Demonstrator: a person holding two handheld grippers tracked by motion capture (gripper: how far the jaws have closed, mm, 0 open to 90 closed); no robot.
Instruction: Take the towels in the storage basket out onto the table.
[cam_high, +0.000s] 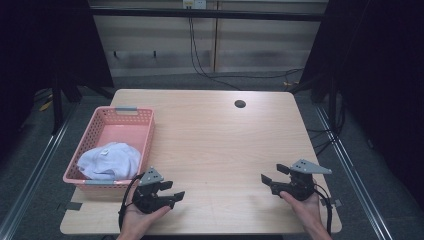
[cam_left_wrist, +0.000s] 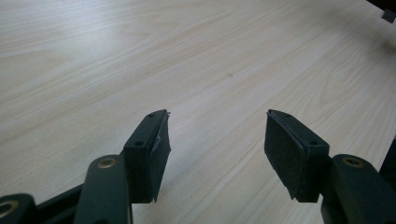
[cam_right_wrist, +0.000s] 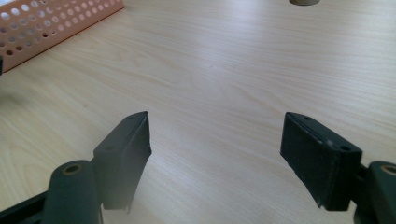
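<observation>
Lab recording bay, black curtains (cam_high: 385, 75) (both sides), trailing wall cables (cam_high: 200, 60)

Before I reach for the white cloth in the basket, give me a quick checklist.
1. Left tool open, nothing held: ok.
2. Right tool open, nothing held: ok.
3. White cloth lies inside the pink basket, near end: ok.
4. Basket fully on the table: ok.
5. Bare wood between the tools: ok.
6. Anything under the cloth: cannot tell.

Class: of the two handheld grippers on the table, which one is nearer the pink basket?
The left gripper: it sits just past the pink basket holding the white cloth; the right gripper is across the table.
</observation>
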